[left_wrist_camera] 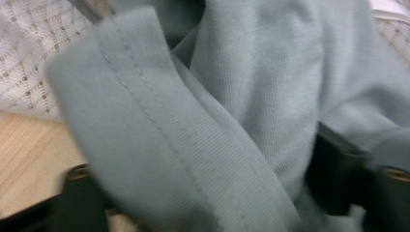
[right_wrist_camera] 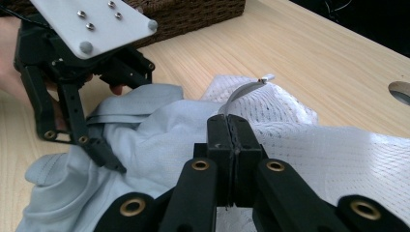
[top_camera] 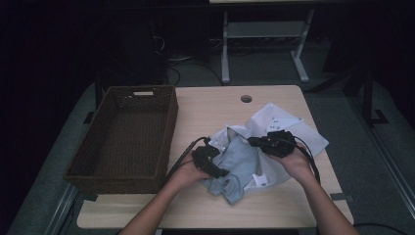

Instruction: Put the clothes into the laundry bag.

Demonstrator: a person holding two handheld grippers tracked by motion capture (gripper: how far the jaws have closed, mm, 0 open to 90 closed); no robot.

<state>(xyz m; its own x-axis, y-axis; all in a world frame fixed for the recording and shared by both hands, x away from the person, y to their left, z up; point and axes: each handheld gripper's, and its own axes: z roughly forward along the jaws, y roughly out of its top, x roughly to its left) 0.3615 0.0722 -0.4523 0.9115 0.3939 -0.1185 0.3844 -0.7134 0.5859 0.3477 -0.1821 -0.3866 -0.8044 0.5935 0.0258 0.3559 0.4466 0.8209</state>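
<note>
Grey-blue shirt (left_wrist_camera: 232,121) hangs between the left gripper's (top_camera: 221,172) parted jaws — right gripper (right_wrist_camera: 233,126) clamps white mesh bag (right_wrist_camera: 309,140).

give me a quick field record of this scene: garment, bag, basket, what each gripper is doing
garment: grey-blue garment, crumpled at the table's middle
mesh bag: white mesh bag, beside and partly under the garment
basket: brown wicker basket, at the table's left, nothing seen inside
table: light wood table
left gripper: left gripper, open, garment fold between its fingers
right gripper: right gripper, shut on the mesh bag's edge
</note>
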